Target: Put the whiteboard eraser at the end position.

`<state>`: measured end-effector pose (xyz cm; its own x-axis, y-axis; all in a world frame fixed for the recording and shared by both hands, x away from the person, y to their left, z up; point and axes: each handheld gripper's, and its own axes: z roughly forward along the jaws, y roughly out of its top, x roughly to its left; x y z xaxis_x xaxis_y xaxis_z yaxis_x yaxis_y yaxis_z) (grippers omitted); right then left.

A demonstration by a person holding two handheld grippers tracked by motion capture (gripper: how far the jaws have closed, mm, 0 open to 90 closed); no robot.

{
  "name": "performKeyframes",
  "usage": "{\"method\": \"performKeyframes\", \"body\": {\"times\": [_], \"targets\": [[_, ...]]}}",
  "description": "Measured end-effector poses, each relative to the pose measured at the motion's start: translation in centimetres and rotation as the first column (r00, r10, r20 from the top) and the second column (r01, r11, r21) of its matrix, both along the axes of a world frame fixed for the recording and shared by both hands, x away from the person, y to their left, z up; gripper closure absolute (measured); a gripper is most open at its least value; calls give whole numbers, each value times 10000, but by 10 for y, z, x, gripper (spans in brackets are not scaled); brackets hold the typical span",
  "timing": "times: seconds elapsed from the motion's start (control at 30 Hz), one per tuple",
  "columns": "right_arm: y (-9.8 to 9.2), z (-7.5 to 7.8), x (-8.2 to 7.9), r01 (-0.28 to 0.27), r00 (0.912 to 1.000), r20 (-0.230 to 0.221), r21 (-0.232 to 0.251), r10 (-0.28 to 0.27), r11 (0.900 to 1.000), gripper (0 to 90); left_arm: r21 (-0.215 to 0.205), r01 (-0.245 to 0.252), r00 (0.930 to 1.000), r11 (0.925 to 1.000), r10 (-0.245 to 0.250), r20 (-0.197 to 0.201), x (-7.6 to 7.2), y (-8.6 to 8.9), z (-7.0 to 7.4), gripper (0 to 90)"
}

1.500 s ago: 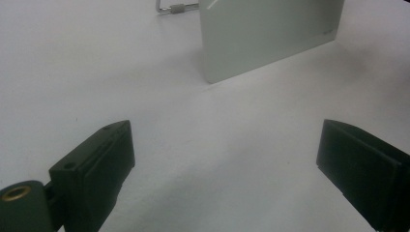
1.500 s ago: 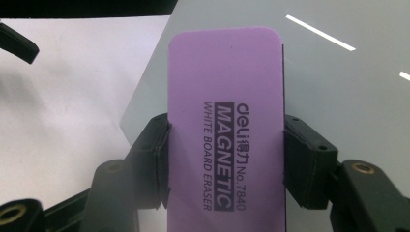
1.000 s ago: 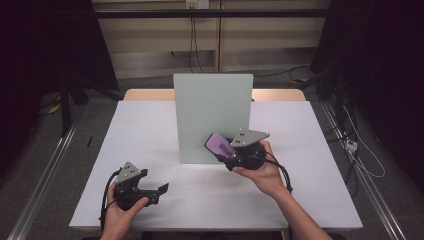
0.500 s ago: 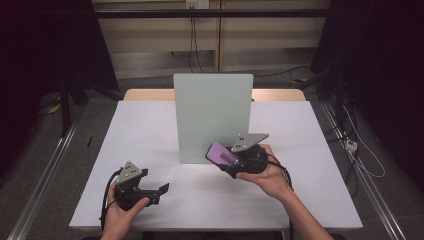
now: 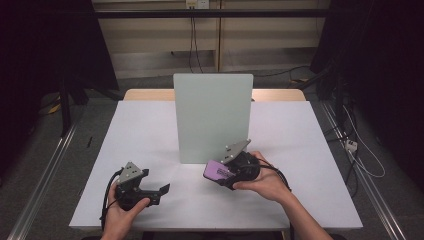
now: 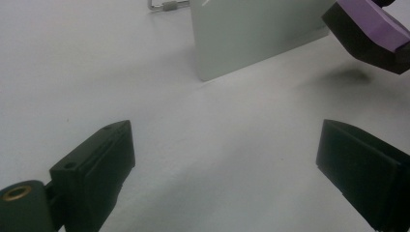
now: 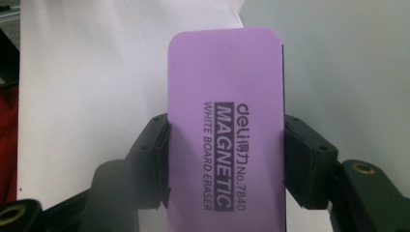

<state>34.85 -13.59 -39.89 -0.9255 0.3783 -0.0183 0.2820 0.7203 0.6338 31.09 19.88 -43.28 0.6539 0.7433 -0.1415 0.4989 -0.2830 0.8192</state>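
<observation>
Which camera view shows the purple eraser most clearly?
The right gripper view: the purple eraser faces the camera with its printed label readable. The high view shows it small; the left gripper view shows one corner.

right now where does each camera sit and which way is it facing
High view: fixed above the person's side, looking forward and down on the white table and upright board; both hands and forearms enter from the bottom.
Left gripper view: rides the left gripper, looking low across the table toward the board's foot; its two black jaws stand wide apart.
Right gripper view: rides the right gripper, looking along its jaws, shut on the purple eraser.
Shared: the board and the eraser appear in all three.
</observation>
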Motion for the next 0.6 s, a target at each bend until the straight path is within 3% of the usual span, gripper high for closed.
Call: {"method": "performKeyframes", "body": {"times": [0.27, 0.43, 0.6], "targets": [[12, -12, -2, -668, 9975, -277, -640, 652, 9957, 413, 72, 54, 10000, 10000, -54, 2, 0, 0, 0, 66], [16, -17, 0, -968, 9950, -268, -392, 958, 9945, 413, 37, 67, 10000, 10000, -67, -11, 1, -1, -1, 66], [21, -23, 2, -944, 9952, -306, -577, 927, 9939, 412, 151, 116, 9999, 9998, -115, -29, 0, -1, 0, 66]]}}
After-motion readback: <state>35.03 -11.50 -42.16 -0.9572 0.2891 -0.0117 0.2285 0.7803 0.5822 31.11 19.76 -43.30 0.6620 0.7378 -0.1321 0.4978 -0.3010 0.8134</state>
